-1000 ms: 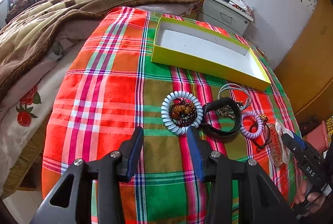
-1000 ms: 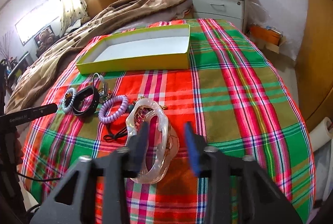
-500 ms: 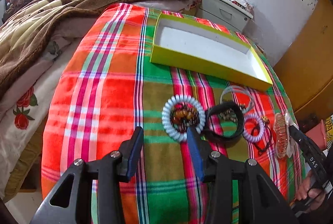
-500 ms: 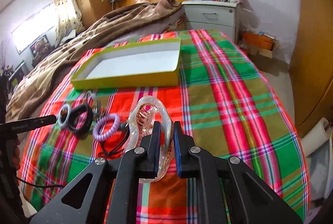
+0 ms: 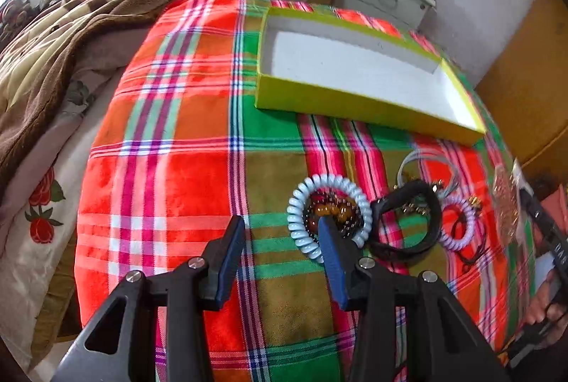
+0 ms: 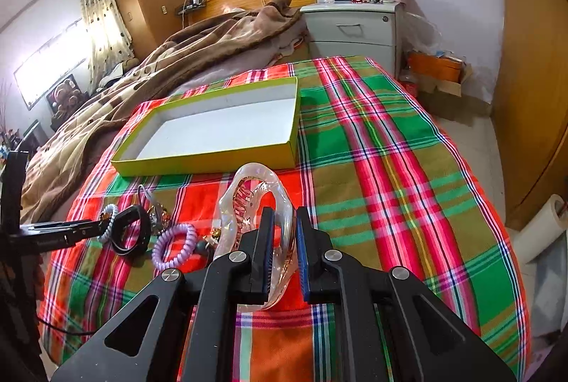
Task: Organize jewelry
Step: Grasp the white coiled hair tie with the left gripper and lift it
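It's a bedroom, with a bright plaid cloth (image 6: 408,176) spread over what looks like a small bench next to the bed. Nearest the camera, the right claw (image 6: 283,229) has just been closing and now pinches the clear plastic hair clip (image 6: 248,201) by its right side, with the clip's loop sticking up in front of the pads. The left claw (image 5: 282,233) is spread wide with nothing between its pads, its right fingertip sitting in front of the pale blue spiral hair tie (image 5: 328,215), which rings some amber and dark beads (image 5: 333,209). Just right of that lie a black band (image 5: 404,225) and a lilac spiral tie (image 6: 174,249), all bunched close together. Further back is the open yellow-green box (image 6: 213,162), white inside. Beyond it are the brown blanket (image 6: 198,48) on the bed and a grey nightstand (image 6: 351,27).
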{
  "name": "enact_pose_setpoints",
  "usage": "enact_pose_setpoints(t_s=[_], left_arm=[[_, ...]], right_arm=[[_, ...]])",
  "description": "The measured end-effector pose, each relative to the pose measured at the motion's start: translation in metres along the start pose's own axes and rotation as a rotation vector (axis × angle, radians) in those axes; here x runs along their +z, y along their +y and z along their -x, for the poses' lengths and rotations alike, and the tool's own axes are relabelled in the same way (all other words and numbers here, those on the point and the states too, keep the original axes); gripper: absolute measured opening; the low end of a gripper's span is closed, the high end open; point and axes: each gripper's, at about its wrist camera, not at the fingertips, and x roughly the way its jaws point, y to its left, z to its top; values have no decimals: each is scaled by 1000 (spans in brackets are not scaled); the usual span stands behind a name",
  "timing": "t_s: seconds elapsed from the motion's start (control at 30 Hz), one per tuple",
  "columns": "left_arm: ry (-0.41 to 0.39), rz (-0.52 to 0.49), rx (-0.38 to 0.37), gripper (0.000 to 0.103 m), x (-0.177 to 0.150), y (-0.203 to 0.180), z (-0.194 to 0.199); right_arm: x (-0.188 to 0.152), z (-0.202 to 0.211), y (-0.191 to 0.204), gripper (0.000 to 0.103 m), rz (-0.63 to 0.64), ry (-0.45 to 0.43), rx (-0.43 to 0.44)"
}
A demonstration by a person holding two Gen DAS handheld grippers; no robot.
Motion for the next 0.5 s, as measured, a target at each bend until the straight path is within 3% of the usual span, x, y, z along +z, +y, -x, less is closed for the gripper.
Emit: enact_pose_setpoints(t_s=[0.17,0.33,0.5], left_arm=[[-9,-10,18,42,1,-4,1],[-6,-16,-32,17,1,-8,0],[-11,9,-68,12,1,-7,1]], right_arm=[[0,-3,-4,12,-14,3,2],[3,1,-5,12,-24,-19,5],[2,0,-5,12,-24,-16,0]])
